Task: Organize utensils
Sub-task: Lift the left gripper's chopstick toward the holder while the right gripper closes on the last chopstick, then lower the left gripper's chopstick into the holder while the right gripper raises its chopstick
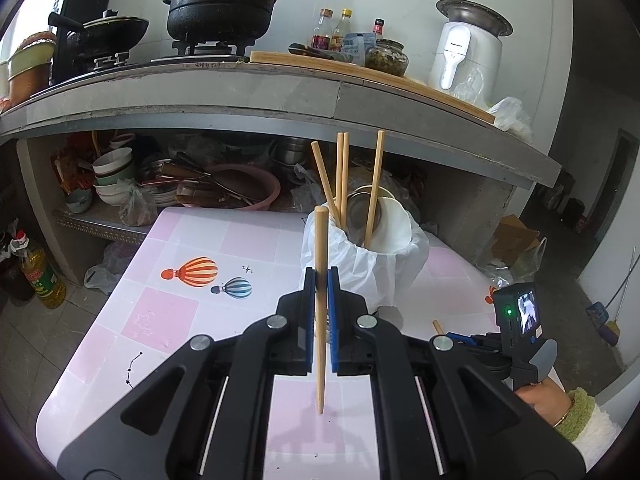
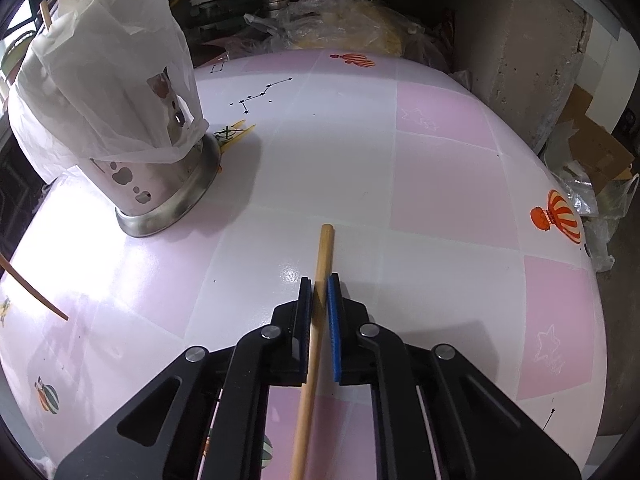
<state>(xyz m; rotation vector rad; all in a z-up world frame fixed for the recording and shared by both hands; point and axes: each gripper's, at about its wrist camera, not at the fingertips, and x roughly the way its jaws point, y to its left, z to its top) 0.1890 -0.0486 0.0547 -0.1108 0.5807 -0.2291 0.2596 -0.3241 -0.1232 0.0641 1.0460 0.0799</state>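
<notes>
My left gripper (image 1: 321, 276) is shut on a wooden chopstick (image 1: 320, 304) and holds it upright above the pink table (image 1: 160, 312), just in front of the metal utensil holder (image 1: 360, 264) wrapped in white plastic. Several chopsticks (image 1: 376, 184) and a white spoon (image 1: 394, 228) stand in the holder. My right gripper (image 2: 319, 284) is shut on another wooden chopstick (image 2: 320, 280), low over the table (image 2: 440, 184). The holder (image 2: 160, 184) stands to its far left. The left gripper's chopstick tip (image 2: 36, 292) shows at the left edge.
A concrete counter (image 1: 280, 96) with pots, bottles and a white appliance (image 1: 464, 56) rises behind the table. Bowls and pans (image 1: 120, 180) fill the shelf under it. A concrete pillar (image 2: 520, 60) and plastic bags (image 2: 340, 20) stand beyond the table's far edge.
</notes>
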